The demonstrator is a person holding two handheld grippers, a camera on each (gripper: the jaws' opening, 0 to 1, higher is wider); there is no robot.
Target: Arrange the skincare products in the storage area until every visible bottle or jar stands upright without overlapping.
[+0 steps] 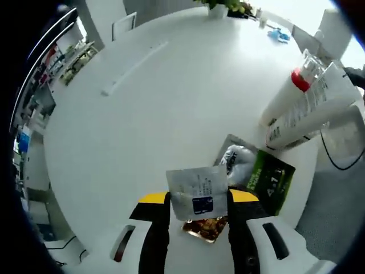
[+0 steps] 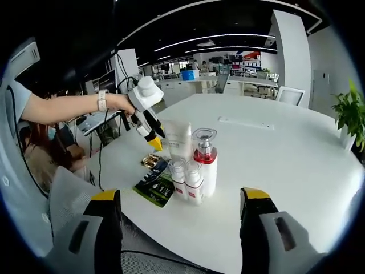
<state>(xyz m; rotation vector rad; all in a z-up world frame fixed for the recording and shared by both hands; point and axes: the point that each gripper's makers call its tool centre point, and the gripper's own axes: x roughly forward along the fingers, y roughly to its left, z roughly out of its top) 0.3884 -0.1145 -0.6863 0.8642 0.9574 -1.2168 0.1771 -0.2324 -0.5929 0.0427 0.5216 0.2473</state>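
Left tongs [image 1: 198, 208] clenching white sachet [image 1: 197, 191] above flat packets [image 1: 259, 174] at counter [image 1: 171, 103] edge. Right tongs [image 2: 179, 214] released, holding nothing, hovering facing upright bottle cluster [image 2: 197, 165]. Step: sachet being placed. Next: standing it clear of bottles, no overlap.

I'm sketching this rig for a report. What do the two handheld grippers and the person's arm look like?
The left gripper is white-bodied with black fingers tipped yellow and dark slots in the shell. The right gripper matches: white shell, black fingers, yellow tips. The person's arm wears a pale wristband and a light short sleeve.
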